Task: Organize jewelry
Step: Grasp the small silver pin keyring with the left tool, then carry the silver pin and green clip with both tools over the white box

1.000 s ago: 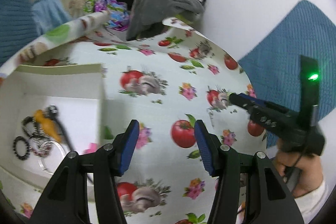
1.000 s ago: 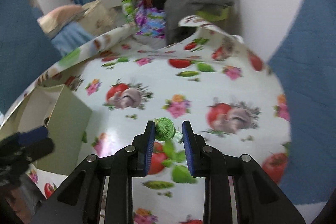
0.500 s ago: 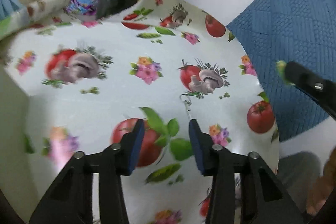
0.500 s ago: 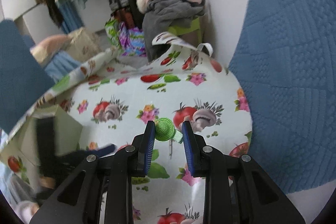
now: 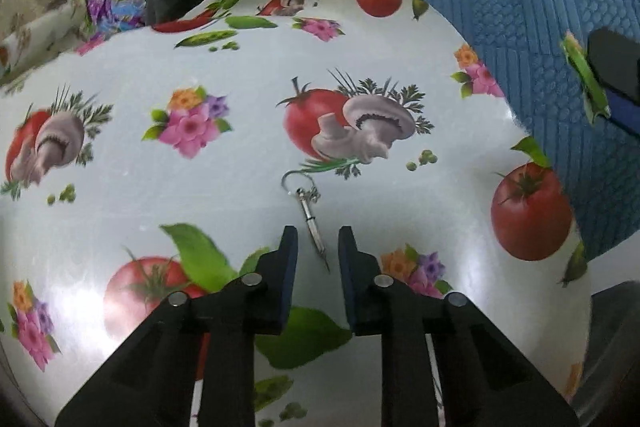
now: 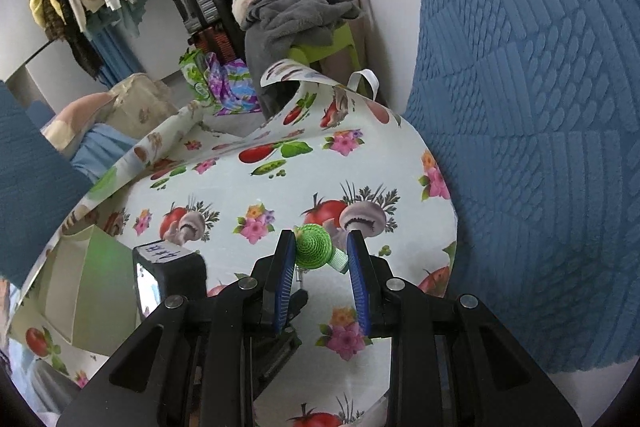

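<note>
Left tool (image 6: 172, 267) label "A4-R", handwritten

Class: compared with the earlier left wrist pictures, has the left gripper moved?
Yes. The left gripper went right, away from the white box, across the tablecloth, to the silver earring; its jaws have just been closing around it.

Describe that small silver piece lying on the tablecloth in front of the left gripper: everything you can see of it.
The silver pendant looks like thin shiny metal: a wire ring at the far end, a small cluster of links, then a slim shaft tapering to a point at the near end. It lies flat on the printed tablecloth, just below the tomato-and-mushroom print, its pointed end reaching between the fingertips of the left gripper. The jaws have just been closing around it, but a gap still shows on each side, so nothing but the cloth touches it.
</note>
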A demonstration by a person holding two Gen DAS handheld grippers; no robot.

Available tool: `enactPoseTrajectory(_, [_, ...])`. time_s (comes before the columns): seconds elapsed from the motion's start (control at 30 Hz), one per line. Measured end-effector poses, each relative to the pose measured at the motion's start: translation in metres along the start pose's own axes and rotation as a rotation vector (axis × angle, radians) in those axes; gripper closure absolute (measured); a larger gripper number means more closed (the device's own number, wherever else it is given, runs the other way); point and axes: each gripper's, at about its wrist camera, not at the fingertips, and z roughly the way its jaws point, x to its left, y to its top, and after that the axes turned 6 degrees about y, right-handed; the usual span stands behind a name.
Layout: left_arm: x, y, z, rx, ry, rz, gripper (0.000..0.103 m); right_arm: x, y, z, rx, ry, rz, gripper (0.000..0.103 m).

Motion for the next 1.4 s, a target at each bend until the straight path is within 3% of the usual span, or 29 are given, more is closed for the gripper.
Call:
enactPoseTrajectory(0.17, [-0.02, -0.003, 0.003, -0.025, 0.071, 0.115, 0.093, -0.002, 0.001, 0.001, -0.004, 0.012, 0.003, 0.079])
enactPoseTrajectory(0.23, [-0.025, -0.007, 0.004, -0.034, 0.092, 0.138, 0.099, -0.004, 0.002, 0.001, -0.005, 0.014, 0.005, 0.079])
enactPoseTrajectory(0.4, [-0.025, -0.008, 0.002, -0.036, 0.103, 0.138, 0.1, -0.008, 0.002, 0.0, -0.005, 0.017, 0.019, 0.079])
enactPoseTrajectory(0.63, [-0.008, -0.001, -0.004, -0.001, 0.064, 0.053, 0.1, -0.011, 0.0, 0.002, 0.01, -0.002, 0.018, 0.079])
enactPoseTrajectory(0.83, [0.009, 0.01, -0.029, -0.025, 0.044, -0.011, 0.1, -0.005, -0.002, 0.002, 0.019, -0.015, -0.004, 0.079])
enactPoseTrajectory(1.2, [0.048, 0.041, -0.095, -0.085, 0.043, -0.086, 0.1, 0.025, 0.012, -0.006, 0.051, 0.002, -0.03, 0.079])
enactPoseTrajectory(1.4, [0.076, 0.056, -0.149, -0.133, 0.022, -0.12, 0.1, 0.059, 0.031, -0.029, 0.015, 0.008, -0.075, 0.079])
